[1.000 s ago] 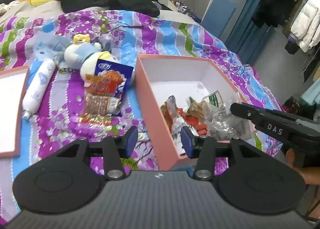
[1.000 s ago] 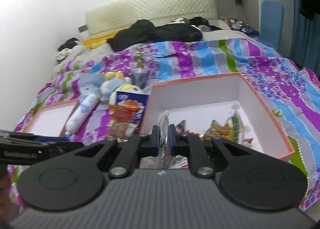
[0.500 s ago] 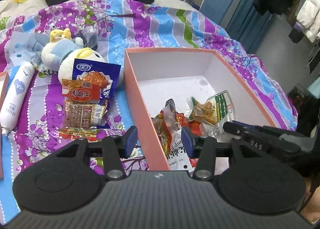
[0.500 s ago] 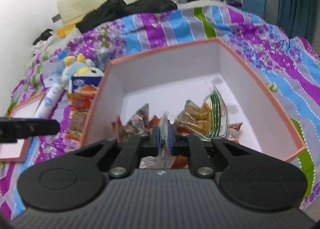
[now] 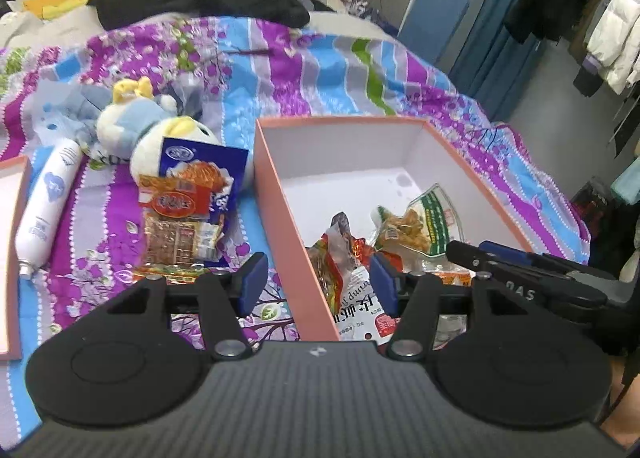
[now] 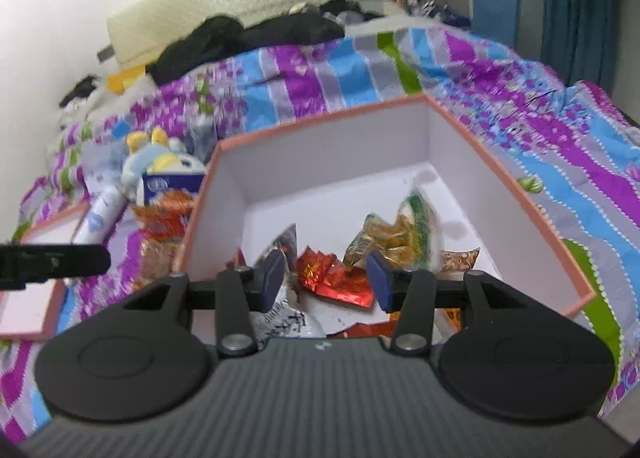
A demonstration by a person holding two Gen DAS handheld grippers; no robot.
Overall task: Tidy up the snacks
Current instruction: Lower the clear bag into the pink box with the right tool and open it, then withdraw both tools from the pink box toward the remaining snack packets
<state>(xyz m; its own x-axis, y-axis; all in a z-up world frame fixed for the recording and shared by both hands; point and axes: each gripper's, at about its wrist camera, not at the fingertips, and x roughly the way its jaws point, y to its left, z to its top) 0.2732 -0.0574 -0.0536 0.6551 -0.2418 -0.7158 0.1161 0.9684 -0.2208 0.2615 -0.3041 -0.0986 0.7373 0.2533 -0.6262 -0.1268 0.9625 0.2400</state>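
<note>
pink box (image 6: 520, 194) — several snack packets inside | two claws: left gripper (image 5: 316, 282), right gripper (image 6: 326, 278) — both spread, empty

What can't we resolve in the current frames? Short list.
- Left wrist view: near end of the box floor and the lower part of the white packet, hidden by the left claw body.
- Left wrist view: box lid, cut off by the left edge.
- Right wrist view: stuffed toy and blue packet, motion-blurred; print unreadable.
- Right wrist view: packets beneath the open right claw, partly covered.
</note>
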